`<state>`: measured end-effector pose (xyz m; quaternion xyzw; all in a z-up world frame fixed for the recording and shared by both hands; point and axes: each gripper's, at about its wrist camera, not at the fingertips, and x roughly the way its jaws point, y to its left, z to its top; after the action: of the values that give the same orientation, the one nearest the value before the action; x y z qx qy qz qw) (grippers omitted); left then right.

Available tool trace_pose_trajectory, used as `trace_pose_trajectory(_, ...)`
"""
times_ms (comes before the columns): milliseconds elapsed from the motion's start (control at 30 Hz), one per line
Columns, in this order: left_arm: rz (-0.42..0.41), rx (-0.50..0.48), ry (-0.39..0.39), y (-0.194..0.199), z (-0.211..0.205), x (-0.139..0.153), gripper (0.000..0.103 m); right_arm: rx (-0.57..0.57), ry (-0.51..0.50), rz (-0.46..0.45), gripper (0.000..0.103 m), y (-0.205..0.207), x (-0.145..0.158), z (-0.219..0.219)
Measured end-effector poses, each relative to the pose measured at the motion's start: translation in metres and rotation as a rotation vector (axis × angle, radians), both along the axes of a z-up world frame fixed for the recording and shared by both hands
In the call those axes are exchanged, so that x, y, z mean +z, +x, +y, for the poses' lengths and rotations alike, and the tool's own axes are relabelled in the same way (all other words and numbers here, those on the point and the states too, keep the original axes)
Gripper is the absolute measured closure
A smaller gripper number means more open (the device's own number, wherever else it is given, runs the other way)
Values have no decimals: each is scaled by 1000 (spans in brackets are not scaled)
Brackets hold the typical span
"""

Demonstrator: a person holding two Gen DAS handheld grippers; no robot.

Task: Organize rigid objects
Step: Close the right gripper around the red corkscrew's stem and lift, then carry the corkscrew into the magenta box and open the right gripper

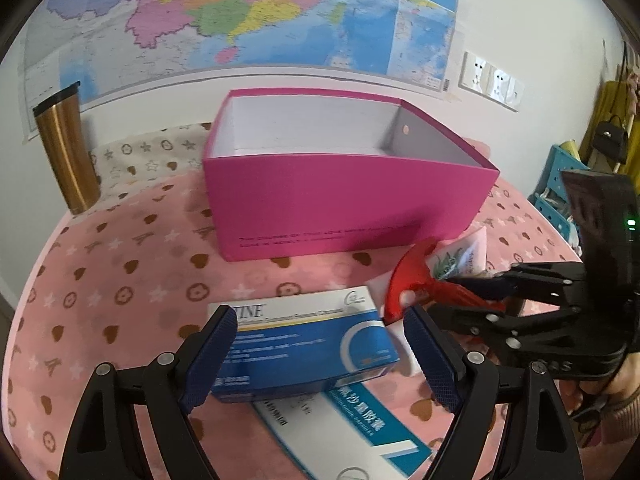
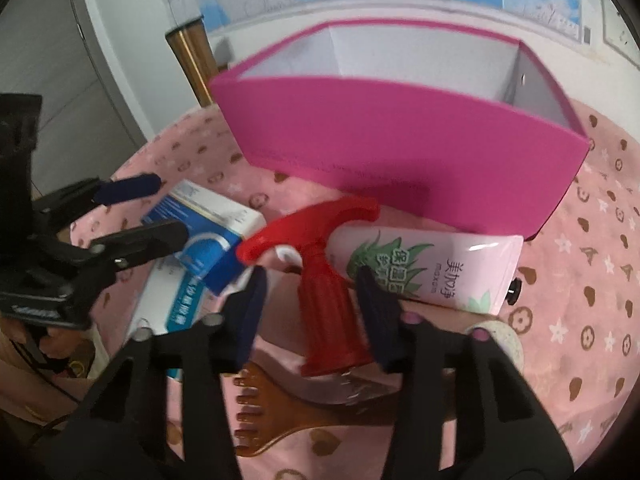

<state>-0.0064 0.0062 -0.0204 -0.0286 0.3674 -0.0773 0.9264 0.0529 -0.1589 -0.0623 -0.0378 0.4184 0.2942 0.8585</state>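
An open pink box (image 1: 340,208) (image 2: 400,152) stands on the pink cloth. In front of it a blue medicine box (image 1: 304,344) (image 2: 208,232) lies on a second, white-and-blue box (image 1: 360,432). My left gripper (image 1: 318,314) is open and straddles the blue box; cloth shows beside the right pad. A red spray head (image 2: 324,280) (image 1: 408,280) lies against a pink tube (image 2: 432,264). My right gripper (image 2: 311,276) has the spray head's ribbed collar between its fingers. The right pad is against the collar and a gap shows at the left pad.
A brown comb (image 2: 280,408) lies under my right gripper, and a speckled round thing (image 2: 500,336) sits beside it. A gold tumbler (image 1: 66,156) stands at the back left by the wall map. The table edge drops off at the right, with blue furniture (image 1: 556,184) beyond it.
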Motion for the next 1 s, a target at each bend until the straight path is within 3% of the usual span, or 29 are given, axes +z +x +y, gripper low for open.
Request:
trace_pose_trajectory(33,1,-6,-3,0,-1,0,16,3,2,10,75,2,-2,-1)
trace_pose_trajectory(67,3,-10,-4,0,-3,0,16,1,10,11,76,3,-2,-4)
trace_pose_trajectory(333,-3,-110,-35,2,-21,7,16,0,109,21,76,1,10,-25)
trace_pose_trajectory(567,-31,-216,-55,10,-46,18,16,6,164,-26,76,-3,37,-38)
trace_pose_trajectory(1000,-136,-249,-52,78,-53,65,19,69,67,-228,76,40,99,-41)
